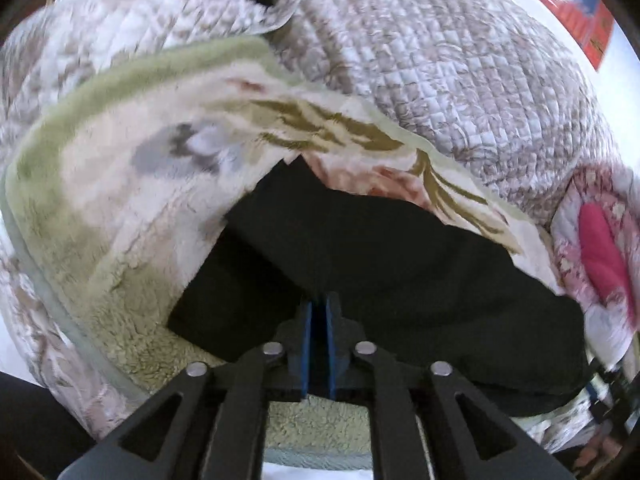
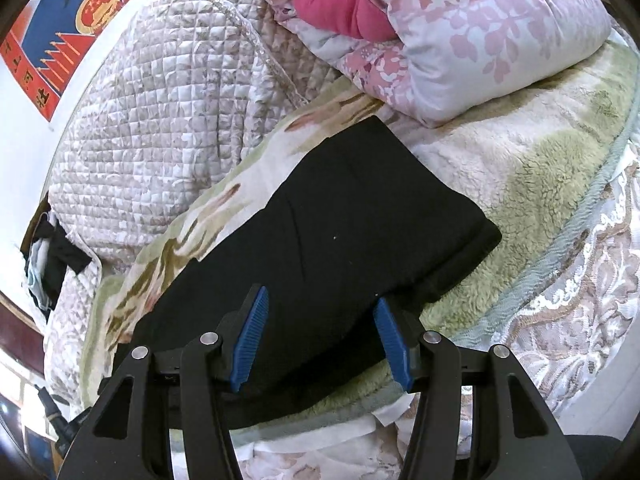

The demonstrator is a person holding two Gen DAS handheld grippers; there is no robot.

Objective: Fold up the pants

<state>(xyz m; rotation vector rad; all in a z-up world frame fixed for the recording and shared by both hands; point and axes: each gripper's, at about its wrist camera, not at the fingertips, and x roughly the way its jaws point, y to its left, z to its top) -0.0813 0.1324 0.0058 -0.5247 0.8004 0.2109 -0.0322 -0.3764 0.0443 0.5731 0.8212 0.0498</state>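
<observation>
My left gripper [image 1: 319, 312] is showing its blue pads [image 1: 306, 344] nearly together, and the dark slit between them is hiding whether any cloth of the black pants [image 1: 400, 280] is caught there. The fleece blanket [image 1: 120, 184] is smearing with blur on the left side of that view, so its grey print is not reading clearly. The pants' near edge is disappearing behind my gripper's black frame. In the right wrist view, my right gripper [image 2: 320, 336] is covering the pants' near end, and the wall poster [image 2: 68, 28] is being cut off by the picture's rim. The dark bundle [image 2: 52, 264] at the quilt's left edge is too small to identify.
</observation>
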